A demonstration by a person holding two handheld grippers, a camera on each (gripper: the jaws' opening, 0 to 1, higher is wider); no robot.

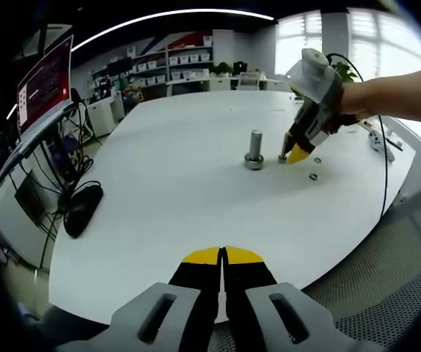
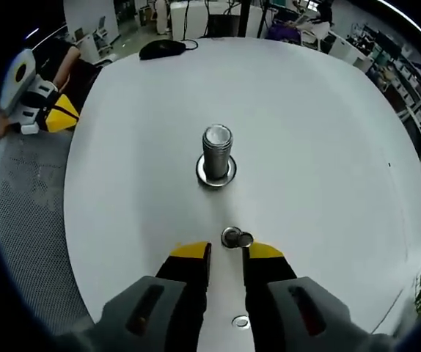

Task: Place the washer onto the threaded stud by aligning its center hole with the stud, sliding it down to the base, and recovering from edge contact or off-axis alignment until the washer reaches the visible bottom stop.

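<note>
Nearest in right gripper view: right gripper (image 2: pixel 227 252), yellow-tipped jaws spread w/ a narrow gap, nothing between them. One loose washer (image 2: pixel 240 321) lies flat on the white table (image 2: pixel 328 147), seen thru the gap between the jaw bodies. Just ahead of the tips I see a small shiny metal piece (image 2: pixel 236 237) on the table; looks like a washer standing on edge or two pieces touching, can't tell which. Not touching either tip as far as I can see.

Threaded stud (image 2: pixel 217 152) stands upright further ahead, near table centre, on its wide round base. No washer on it.

Left gripper (image 2: pixel 62 112) sits at the table's far-left edge in that view, well apart from the stud.

Left gripper view: own jaws (image 1: pixel 223 254) pressed together, tips touching, holding nothing, hovering at the near table edge. Stud (image 1: pixel 254 149) upright mid-table. Right gripper (image 1: pixel 293 152) comes down beside it, tip near the tabletop, a person's forearm (image 1: pixel 397 95) behind it. Two small washers (image 1: pixel 315 168) lie on the table just beside that tip. Black mouse-like item (image 1: pixel 83 207) at the left edge; monitor (image 1: pixel 45 84) beyond.
</note>
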